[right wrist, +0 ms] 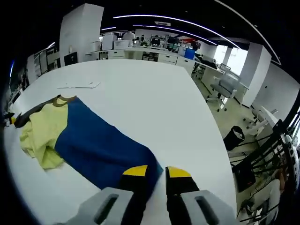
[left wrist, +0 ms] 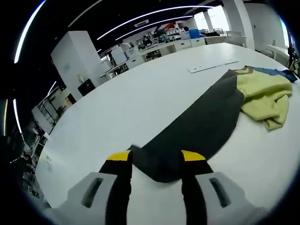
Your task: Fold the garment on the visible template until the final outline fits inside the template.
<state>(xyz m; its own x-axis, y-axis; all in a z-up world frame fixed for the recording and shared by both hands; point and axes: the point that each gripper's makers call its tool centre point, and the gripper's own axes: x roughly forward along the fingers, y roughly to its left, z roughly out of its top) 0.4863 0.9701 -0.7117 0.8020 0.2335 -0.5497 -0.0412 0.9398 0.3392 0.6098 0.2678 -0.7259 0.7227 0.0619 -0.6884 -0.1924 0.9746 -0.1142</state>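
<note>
We find a tri-coloured soft cloth garment (left wrist: 206, 122) spread on a large white table (left wrist: 122, 108), made up of a dark grey panel, a blue panel and a pale yellow section. In the left gripper view the dark grey panel stretches flat from near the jaws toward the far right, where the pale yellow section (left wrist: 265, 96) lies bunched and creased on top of it, with a sliver of blue showing beyond. The left gripper (left wrist: 155, 157), black with yellow tips, has its jaws parted wide, and the rounded near end of the grey panel lies between them; we cannot tell whether either tip touches the cloth, and nothing is clamped. In the right gripper view the blue panel (right wrist: 101, 143) runs flat from the jaws toward the yellow section (right wrist: 40, 133), which sits crumpled at the far left. The right gripper (right wrist: 156, 171) shows only a narrow gap between its yellow tips, and the near corner of the blue panel sits at that gap; we cannot tell whether the cloth is pinched. A thin flat white sheet (right wrist: 78, 85) lies on the table beyond the garment, well apart from it. We cannot make out a template outline on the table.
</note>
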